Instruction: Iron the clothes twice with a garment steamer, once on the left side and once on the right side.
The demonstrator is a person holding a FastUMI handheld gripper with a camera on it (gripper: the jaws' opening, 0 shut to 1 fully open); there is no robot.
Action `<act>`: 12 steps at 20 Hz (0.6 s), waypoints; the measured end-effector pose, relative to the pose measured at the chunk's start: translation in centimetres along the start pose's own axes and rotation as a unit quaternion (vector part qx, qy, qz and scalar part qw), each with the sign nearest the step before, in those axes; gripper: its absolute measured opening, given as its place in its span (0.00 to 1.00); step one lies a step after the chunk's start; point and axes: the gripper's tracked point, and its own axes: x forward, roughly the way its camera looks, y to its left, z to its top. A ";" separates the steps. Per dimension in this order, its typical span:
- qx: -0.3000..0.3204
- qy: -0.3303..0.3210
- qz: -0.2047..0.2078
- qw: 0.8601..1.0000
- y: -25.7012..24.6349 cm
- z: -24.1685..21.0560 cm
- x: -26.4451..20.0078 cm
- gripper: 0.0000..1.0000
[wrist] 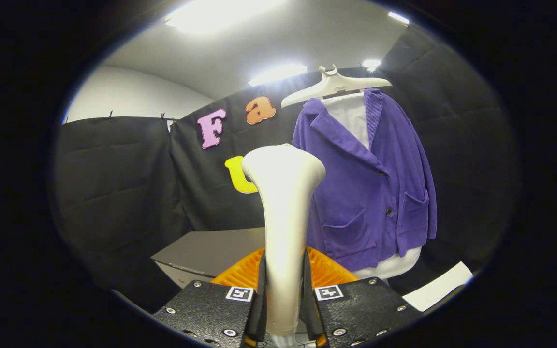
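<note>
You are clamping the gripper [284, 309] on the steamer [284, 203] at lower centre; its head is sitting apart from the purple jacket [375, 193] at right, so both passes look undone.

The camera rides low on the claw [283, 299], looking forward and upward along a steamer [283, 203] close before the lens, toward a jacket [365, 193] hanging farther off.
</note>
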 end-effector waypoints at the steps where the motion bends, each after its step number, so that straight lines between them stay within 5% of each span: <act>1: -0.001 -0.006 -0.002 1.000 -0.3 1.1 0.7 0.32; 12: -0.039 -0.075 -0.062 0.994 -4.1 9.3 8.8 0.32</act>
